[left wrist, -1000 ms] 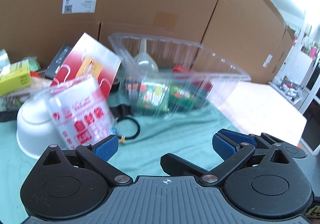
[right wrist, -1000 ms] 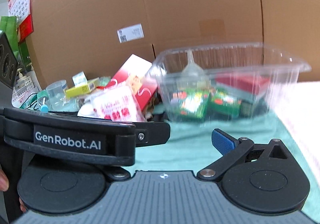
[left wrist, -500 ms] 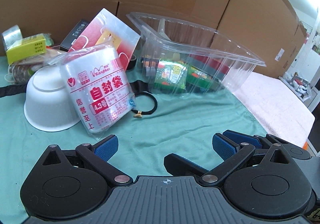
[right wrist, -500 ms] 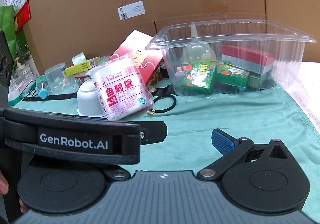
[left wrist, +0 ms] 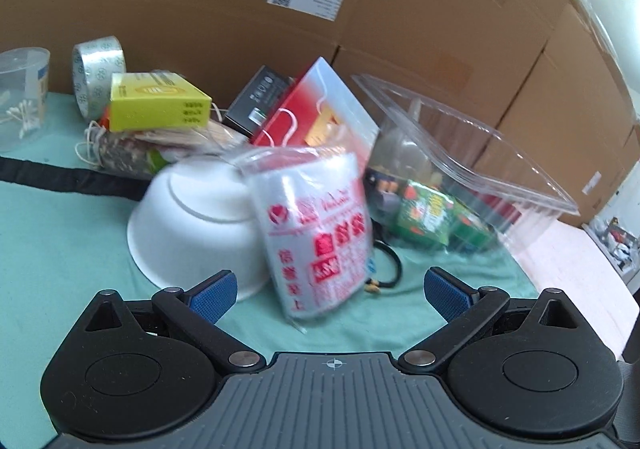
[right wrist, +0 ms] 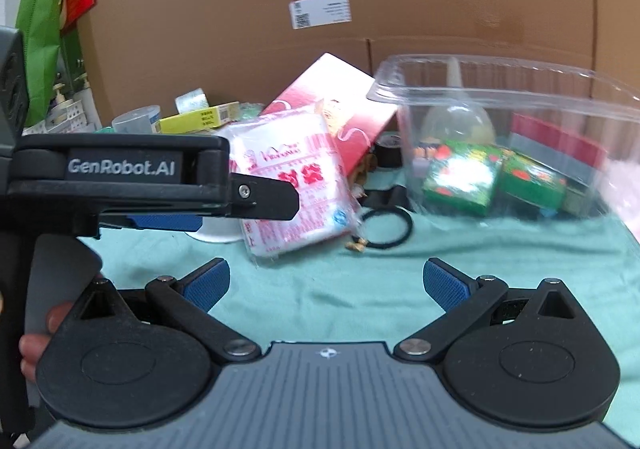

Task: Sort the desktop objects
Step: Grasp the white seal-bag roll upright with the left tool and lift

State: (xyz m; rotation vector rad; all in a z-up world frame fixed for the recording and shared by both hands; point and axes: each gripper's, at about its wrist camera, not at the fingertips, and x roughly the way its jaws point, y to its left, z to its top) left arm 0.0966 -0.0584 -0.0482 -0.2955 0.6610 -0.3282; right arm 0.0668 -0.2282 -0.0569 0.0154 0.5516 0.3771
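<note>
Nearest the left wrist camera, the left gripper (left wrist: 329, 287) has its blue-padded fingers (left wrist: 212, 289) spread wide with nothing between them; over the last second it has swung left and closed in on the clutter, so the packet of zip bags (left wrist: 318, 231) now sits straight ahead in the gap, just short of the pads. The right gripper (right wrist: 326, 283) is likewise fully spread and empty, hanging above the green cloth of the worktop (right wrist: 500, 269); in its view the left gripper's body crosses the left side, its tip level with the packet.

The packet leans tilted against an upturned white bowl (left wrist: 192, 225) to its left, with a black hair tie (right wrist: 386, 229) lying flat on the cloth at its right foot. Behind them a red gift box (left wrist: 316, 117) is propped at an angle, and a yellow box (left wrist: 158, 101), a tape roll (left wrist: 98, 71) and a clear cup of cotton swabs (left wrist: 22, 97) sit farther left. To the right stands the clear plastic bin (right wrist: 520, 89), already holding green packets, a red box and a funnel.

The shift suggests the left gripper is lining up on the packet as the next item for the bin; nothing is gripped yet, and a soft, slippery bag leaning on the bowl may slide when squeezed
</note>
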